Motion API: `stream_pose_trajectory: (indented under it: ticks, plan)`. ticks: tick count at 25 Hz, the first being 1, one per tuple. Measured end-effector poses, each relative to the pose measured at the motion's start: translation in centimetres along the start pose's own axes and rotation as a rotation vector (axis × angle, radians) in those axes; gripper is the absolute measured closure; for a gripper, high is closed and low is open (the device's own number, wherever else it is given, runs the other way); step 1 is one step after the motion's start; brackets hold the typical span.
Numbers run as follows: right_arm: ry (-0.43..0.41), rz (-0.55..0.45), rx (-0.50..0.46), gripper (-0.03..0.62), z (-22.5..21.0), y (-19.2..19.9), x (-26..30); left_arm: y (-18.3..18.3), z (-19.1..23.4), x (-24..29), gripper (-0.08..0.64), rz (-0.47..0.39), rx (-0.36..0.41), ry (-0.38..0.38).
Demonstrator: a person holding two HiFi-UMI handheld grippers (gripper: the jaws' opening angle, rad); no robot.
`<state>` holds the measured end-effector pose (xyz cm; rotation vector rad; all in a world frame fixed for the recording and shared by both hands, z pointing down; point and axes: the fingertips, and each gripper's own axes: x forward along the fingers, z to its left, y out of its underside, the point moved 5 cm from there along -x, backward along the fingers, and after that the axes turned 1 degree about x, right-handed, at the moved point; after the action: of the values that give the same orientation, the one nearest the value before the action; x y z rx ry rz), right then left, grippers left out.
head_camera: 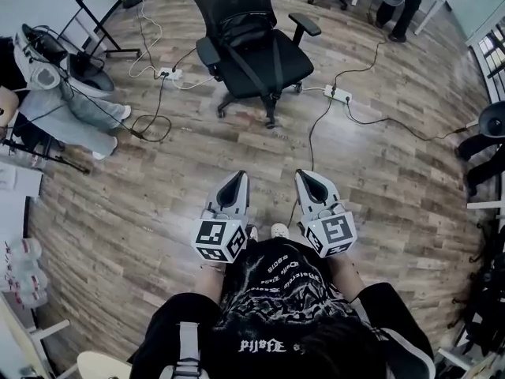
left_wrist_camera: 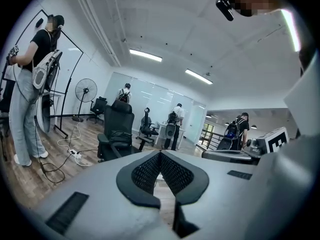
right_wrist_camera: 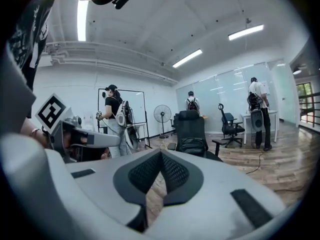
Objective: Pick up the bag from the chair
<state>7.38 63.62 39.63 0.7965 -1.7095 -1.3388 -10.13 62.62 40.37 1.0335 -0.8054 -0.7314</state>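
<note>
Left gripper, right gripper closed, open floor, bag on chair

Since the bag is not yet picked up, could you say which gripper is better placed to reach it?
Left, marginally. The left gripper and right gripper sit shut, side by side, far from the chair; the bag lies slightly toward the left.

Head view: looking steeply down onto the floor. Gripper views: facing forward, nearly level; all three sharing the black chair ahead.
</note>
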Motion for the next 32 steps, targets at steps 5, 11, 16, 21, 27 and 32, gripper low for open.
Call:
stream_pose_trajectory:
  ticks: [5, 11, 16, 21, 27, 32]
  plan:
    - [-0.062, -0.002, 0.048, 0.581, 0.3, 0.3, 0.1, 0.5, -0.5, 0.1, 0.554, 0.002, -0.022, 0.015]
    - [-0.072, -0.003, 0.056, 0.407, 0.4, -0.1, 0.1, 0.6, -0.5, -0.2, 0.495, 0.015, -0.014, 0.011]
    - [-0.065, -0.015, 0.045, 0.368, 0.1, -0.5, -0.5, 0.6, -0.8, 0.1, 0.339, 0.039, -0.006, 0.03]
    - [-0.076, -0.009, 0.031, 0.368, -0.7, -0.5, -0.9, 0.6, -1.7, 0.8, 0.322, 0.042, 0.003, 0.025]
    - [-0.089, -0.012, 0.03, 0.368, -3.1, -0.8, -1.5, 0.4, -3.3, 2.4, 0.321, 0.066, -0.036, 0.029]
    - [-0.121, -0.018, 0.026, 0.368, -5.5, -0.7, -1.7, 0.3, -4.9, 3.9, 0.321, 0.018, -0.031, 0.035]
